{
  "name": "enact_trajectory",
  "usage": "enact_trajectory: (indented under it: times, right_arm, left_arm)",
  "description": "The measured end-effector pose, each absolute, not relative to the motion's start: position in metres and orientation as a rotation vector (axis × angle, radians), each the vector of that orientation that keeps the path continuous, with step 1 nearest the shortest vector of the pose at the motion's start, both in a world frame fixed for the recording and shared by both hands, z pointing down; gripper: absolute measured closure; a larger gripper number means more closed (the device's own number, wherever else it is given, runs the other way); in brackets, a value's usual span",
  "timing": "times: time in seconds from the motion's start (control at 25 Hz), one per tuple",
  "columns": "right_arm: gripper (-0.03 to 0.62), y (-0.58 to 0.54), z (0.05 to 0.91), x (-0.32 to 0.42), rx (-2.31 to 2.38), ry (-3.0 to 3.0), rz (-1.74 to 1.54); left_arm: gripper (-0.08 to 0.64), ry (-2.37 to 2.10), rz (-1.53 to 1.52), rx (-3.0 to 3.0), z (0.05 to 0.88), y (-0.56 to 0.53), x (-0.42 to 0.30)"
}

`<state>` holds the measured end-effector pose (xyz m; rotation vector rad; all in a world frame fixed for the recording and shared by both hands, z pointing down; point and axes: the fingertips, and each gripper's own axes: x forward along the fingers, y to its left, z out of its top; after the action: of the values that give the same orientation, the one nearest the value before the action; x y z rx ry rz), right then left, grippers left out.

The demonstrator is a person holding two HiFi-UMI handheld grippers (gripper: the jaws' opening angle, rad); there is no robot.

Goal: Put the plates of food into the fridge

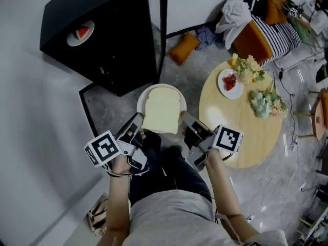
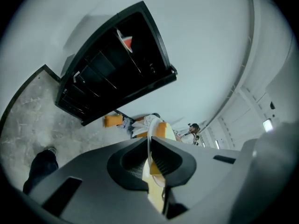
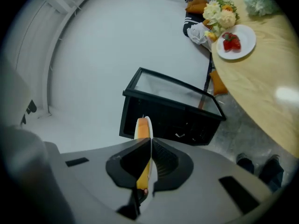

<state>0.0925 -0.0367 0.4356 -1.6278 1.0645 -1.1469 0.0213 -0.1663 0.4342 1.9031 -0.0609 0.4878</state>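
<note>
Left gripper (image 2: 149,141), right gripper (image 3: 149,143): each clamped on an opposite rim of 1 plate (image 1: 154,90) with a bread slice (image 1: 162,109), held near the black fridge (image 1: 118,40). Plate likely stiff, slippery-glazed; bread light, may slide. Rim holds suit; carry level.

Plate (image 2: 150,128) edge — between left gripper (image 2: 149,141) jaws

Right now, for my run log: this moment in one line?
left gripper, right gripper: shut on bread plate | fridge: open, watermelon plate inside | strawberry plate: on table
</note>
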Motion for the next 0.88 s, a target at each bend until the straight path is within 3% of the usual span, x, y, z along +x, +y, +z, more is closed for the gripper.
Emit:
enact_trajectory:
  times: [0.88]
  right_arm:
    - [0.572,-0.263,0.411,0.121,-1.622,1.158,-1.114]
  left_arm:
    - [0.532,-0.331,0.219,1.848,0.409,-0.378,0.015]
